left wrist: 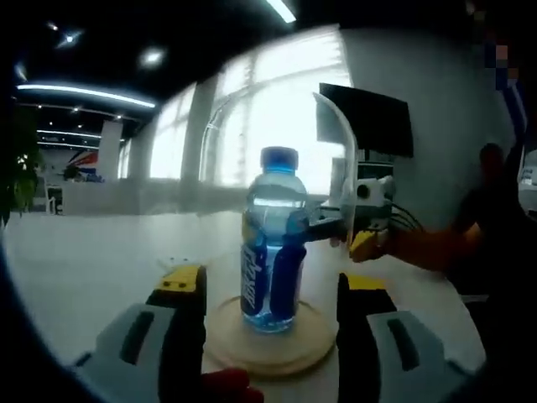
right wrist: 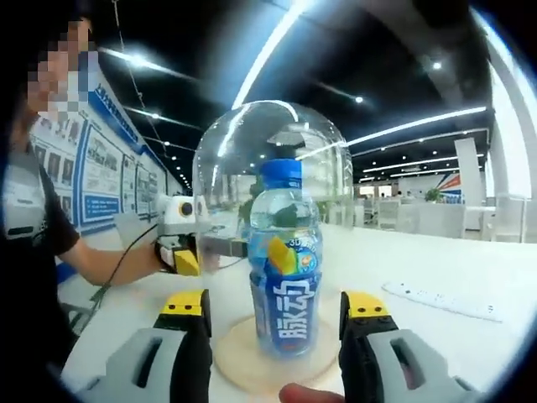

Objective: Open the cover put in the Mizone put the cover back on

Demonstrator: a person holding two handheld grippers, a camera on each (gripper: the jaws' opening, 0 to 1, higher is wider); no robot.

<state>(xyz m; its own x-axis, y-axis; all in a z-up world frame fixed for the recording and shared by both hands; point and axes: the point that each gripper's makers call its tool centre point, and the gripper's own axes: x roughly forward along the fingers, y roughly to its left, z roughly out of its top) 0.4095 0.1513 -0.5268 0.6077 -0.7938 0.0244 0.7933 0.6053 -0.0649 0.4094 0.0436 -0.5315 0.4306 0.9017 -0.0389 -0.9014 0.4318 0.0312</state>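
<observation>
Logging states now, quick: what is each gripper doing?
Left gripper: open, jaws flanking the Mizone bottle, holding nothing.
Right gripper: open, flanking the same bottle, holding nothing.

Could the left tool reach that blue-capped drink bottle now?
Probably yes. The blue-capped clear plastic bottle stands uncovered on the round wooden base, ahead of the open left tool; the clear dome cover is off to one side.

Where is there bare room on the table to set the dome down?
Wide bare table left of the base in the left gripper view; a patch between base and white strip in the right gripper view. Crowded round the bottle, with the dome close.
</observation>
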